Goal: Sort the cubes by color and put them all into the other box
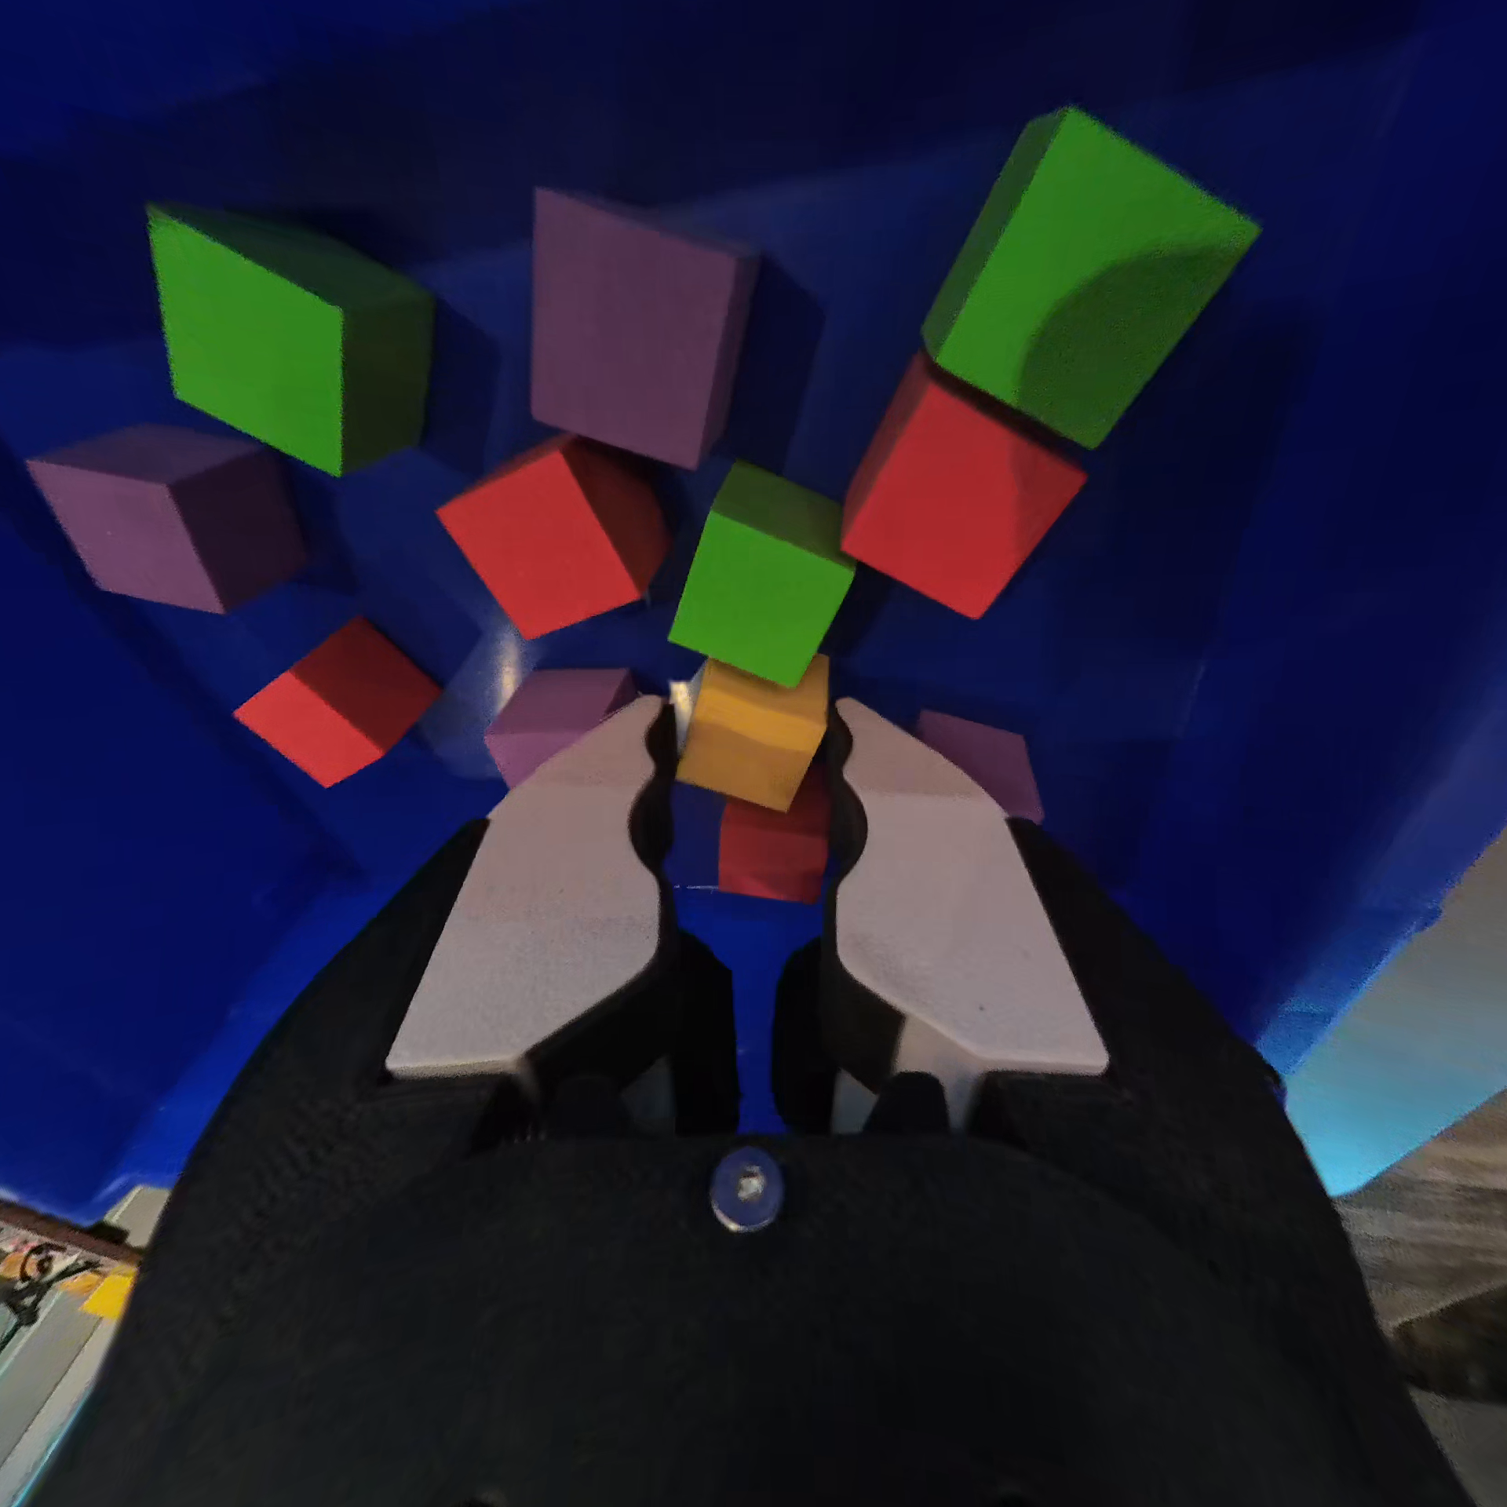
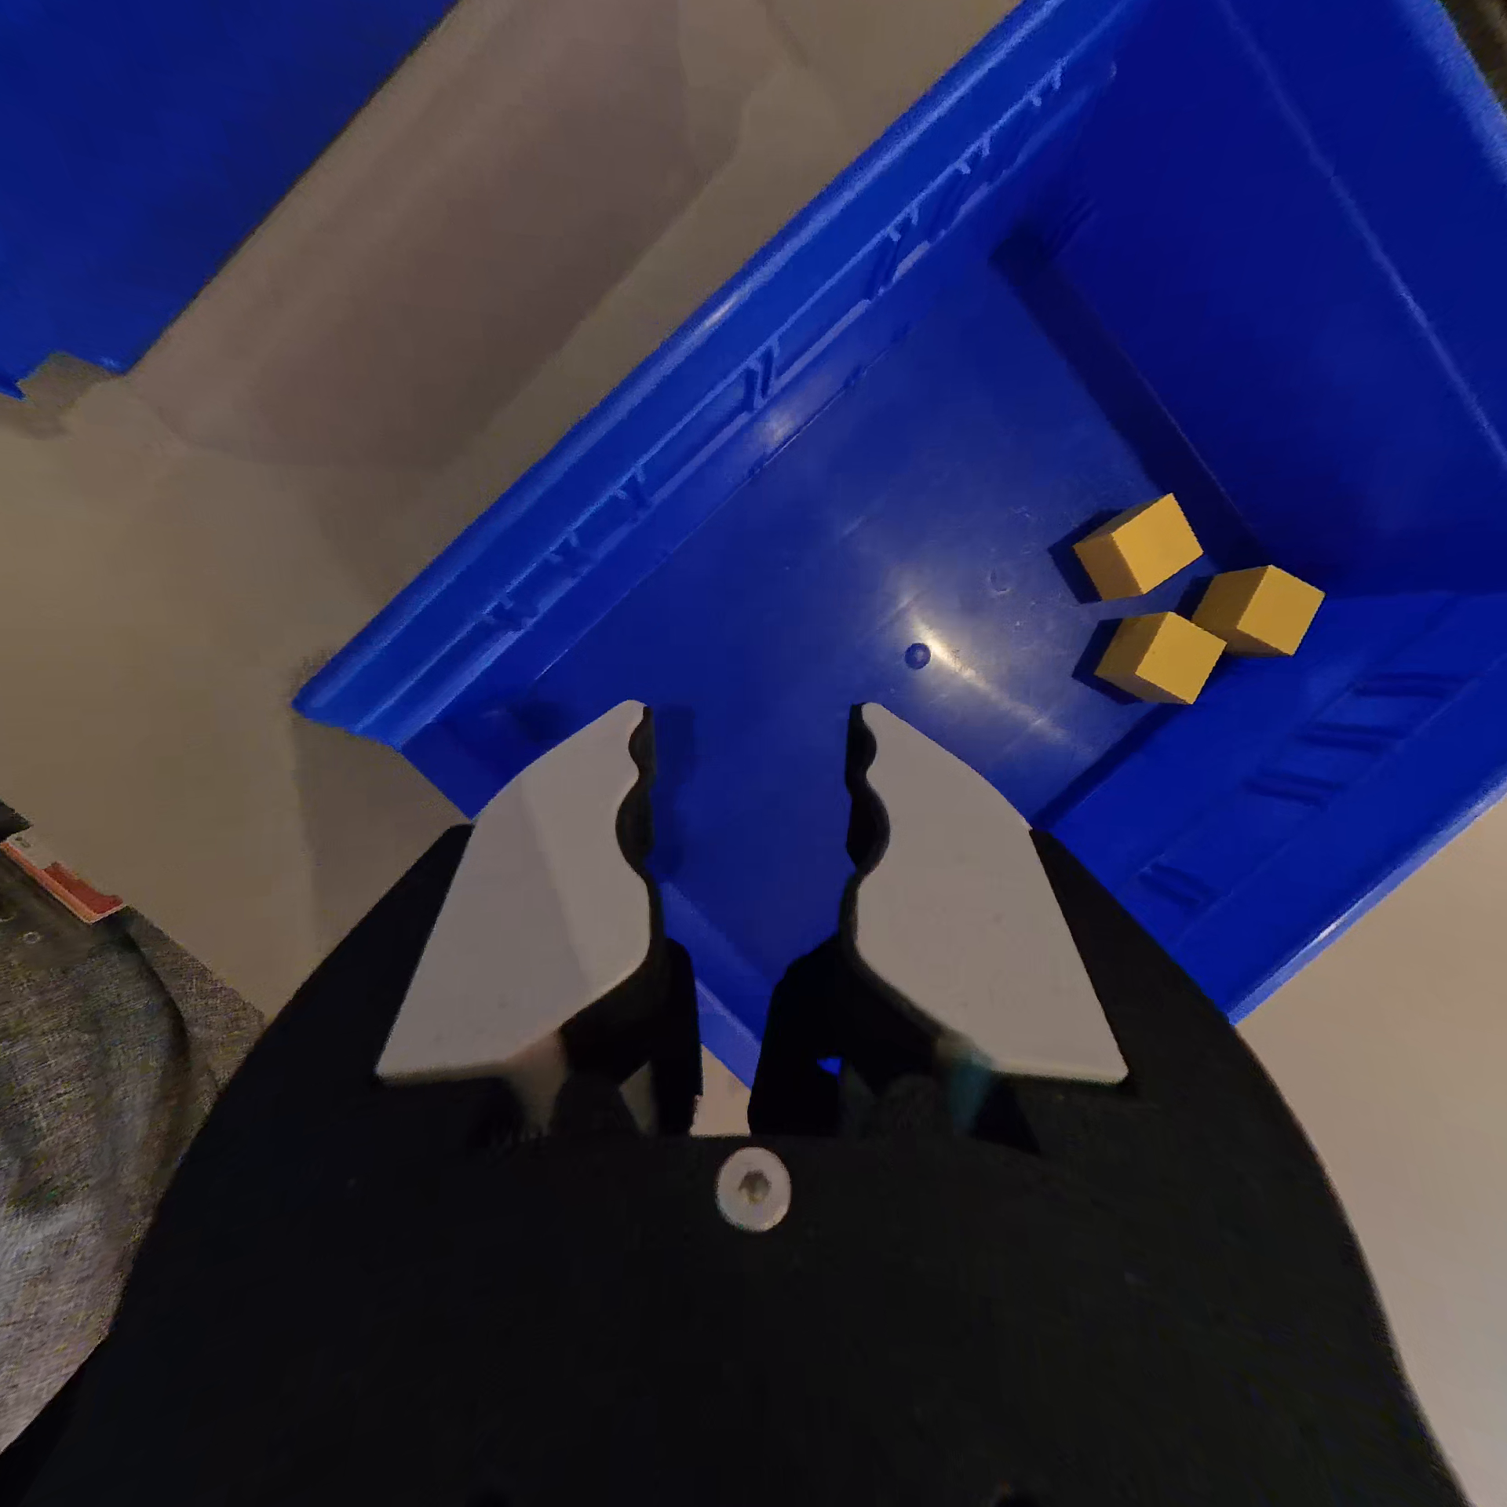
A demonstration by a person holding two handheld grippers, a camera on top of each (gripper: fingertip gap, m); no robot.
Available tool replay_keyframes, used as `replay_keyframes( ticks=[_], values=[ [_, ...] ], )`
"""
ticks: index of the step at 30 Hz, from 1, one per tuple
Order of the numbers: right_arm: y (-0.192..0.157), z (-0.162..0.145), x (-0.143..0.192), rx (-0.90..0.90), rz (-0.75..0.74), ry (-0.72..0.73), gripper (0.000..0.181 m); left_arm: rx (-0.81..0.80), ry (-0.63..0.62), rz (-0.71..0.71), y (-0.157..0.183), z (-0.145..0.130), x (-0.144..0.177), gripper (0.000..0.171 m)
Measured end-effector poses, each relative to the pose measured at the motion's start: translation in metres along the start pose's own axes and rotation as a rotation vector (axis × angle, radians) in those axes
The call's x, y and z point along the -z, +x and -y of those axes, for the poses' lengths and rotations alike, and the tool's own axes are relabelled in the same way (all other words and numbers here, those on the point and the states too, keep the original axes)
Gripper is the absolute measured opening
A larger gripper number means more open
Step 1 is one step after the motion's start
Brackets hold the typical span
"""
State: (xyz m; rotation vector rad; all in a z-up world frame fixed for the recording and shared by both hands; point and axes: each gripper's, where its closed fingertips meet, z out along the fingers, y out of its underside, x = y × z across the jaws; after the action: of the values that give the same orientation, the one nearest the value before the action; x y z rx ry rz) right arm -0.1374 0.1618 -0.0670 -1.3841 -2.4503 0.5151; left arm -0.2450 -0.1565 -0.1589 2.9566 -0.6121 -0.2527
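The left gripper (image 1: 750, 718) reaches down into a deep blue bin (image 1: 245, 897), its jaws pinching a yellow cube (image 1: 746, 738) amid scattered green, purple and red cubes, a green cube (image 1: 758, 587) just at 12 o'clock of it and a red cube (image 1: 771, 848) just below. The right gripper (image 2: 750, 718) hovers with jaws spread and empty over a second blue bin (image 2: 815, 522) on a pale beige tabletop (image 2: 326, 367); three yellow cubes (image 2: 1158, 656) cluster on its glossy floor at 2 o'clock. Grey fabric (image 2: 73, 1060) shows at 8 o'clock.
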Motion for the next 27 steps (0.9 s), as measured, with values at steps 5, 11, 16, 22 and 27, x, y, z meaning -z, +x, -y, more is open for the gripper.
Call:
replay_keyframes(
  ticks=[5, 11, 16, 22, 27],
  values=[
    [-0.013, 0.006, 0.009, 0.04, 0.003, 0.022, 0.044, 0.039, -0.002, -0.033, 0.0, -0.005, 0.001, 0.032],
    [-0.065, 0.048, 0.019, 0.313, 0.048, 0.273, 0.04, 0.37, 0.6, -0.272, 0.003, 0.043, 0.071, 0.031],
    [-0.114, 0.094, 0.024, 0.646, -0.093, 0.525, 0.043, 0.496, 1.087, -0.752, 0.023, 0.069, 0.162, 0.03],
    [-0.179, 0.141, 0.052, 0.846, -0.189, 0.853, 0.041, 0.597, 1.257, -1.176, 0.038, 0.087, 0.211, 0.031],
    [-0.196, 0.155, 0.052, 0.855, -0.176, 0.877, 0.042, 0.562, 1.248, -1.248, 0.053, 0.099, 0.22, 0.032]
  ],
)
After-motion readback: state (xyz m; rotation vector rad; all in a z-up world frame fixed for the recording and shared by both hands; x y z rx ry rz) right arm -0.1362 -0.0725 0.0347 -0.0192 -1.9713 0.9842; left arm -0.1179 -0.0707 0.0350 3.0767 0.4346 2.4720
